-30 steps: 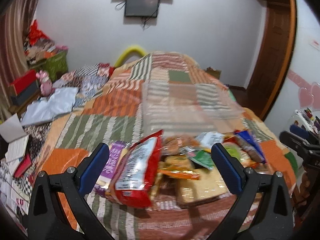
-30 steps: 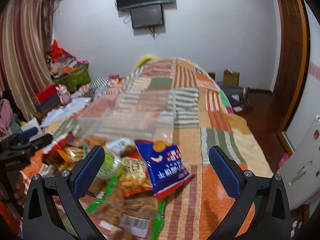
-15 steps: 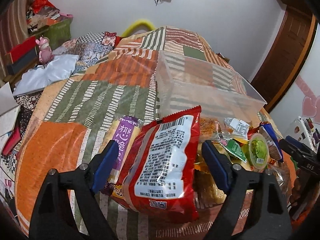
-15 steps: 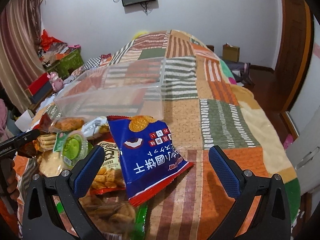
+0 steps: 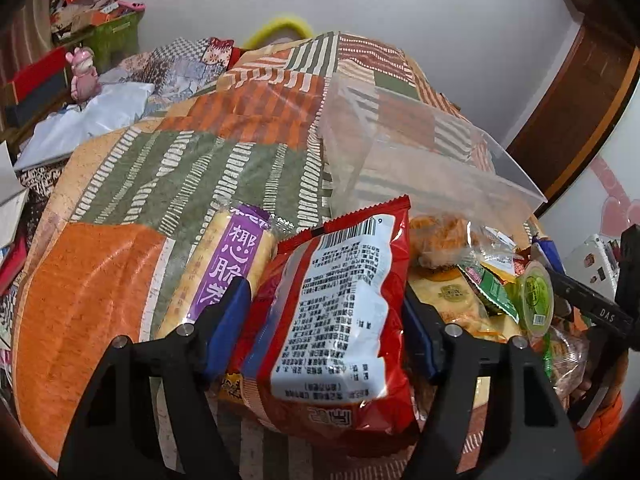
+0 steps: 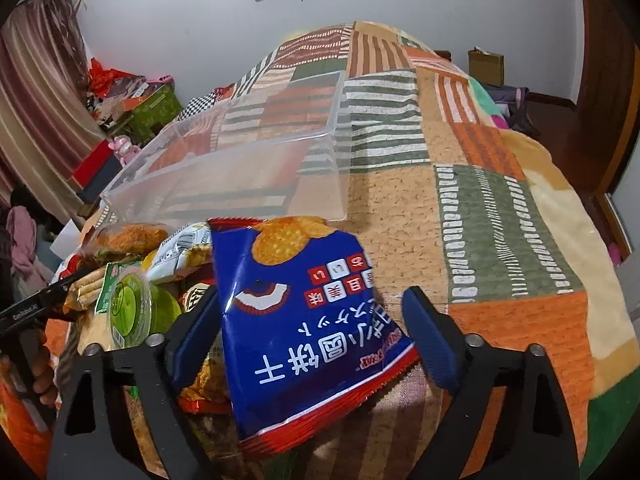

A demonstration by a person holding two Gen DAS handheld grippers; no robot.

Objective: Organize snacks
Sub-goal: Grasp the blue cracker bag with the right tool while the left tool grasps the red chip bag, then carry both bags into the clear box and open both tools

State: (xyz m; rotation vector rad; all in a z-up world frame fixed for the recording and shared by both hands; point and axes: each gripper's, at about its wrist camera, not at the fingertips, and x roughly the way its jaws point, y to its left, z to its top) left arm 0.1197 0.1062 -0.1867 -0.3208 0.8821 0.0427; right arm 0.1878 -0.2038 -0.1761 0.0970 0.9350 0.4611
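A pile of snack packs lies on a patchwork bed cover. My left gripper point(image 5: 324, 292) is low over a red bag point(image 5: 340, 312) that lies label side up. Its jaws are closing with the bag between them, the blue pads point(image 5: 228, 320) close beside its edges with no squeeze showing. My right gripper point(image 6: 312, 292) straddles a blue cracker bag point(image 6: 304, 320). Its jaws are closing too, and a small gap shows at the right pad point(image 6: 432, 340). A clear plastic bin point(image 5: 420, 152) point(image 6: 240, 168) stands just behind the pile with nothing in it.
A purple-labelled biscuit pack point(image 5: 236, 264) lies left of the red bag. A green jelly cup point(image 6: 128, 308) and several small packets sit between the two bags. The bed cover point(image 6: 500, 220) stretches right and back. Boxes and clutter line the left wall point(image 5: 48, 80).
Both grippers came down and forward onto the pile. The left jaws narrowed around the red bag, and the right jaws began narrowing around the blue bag.
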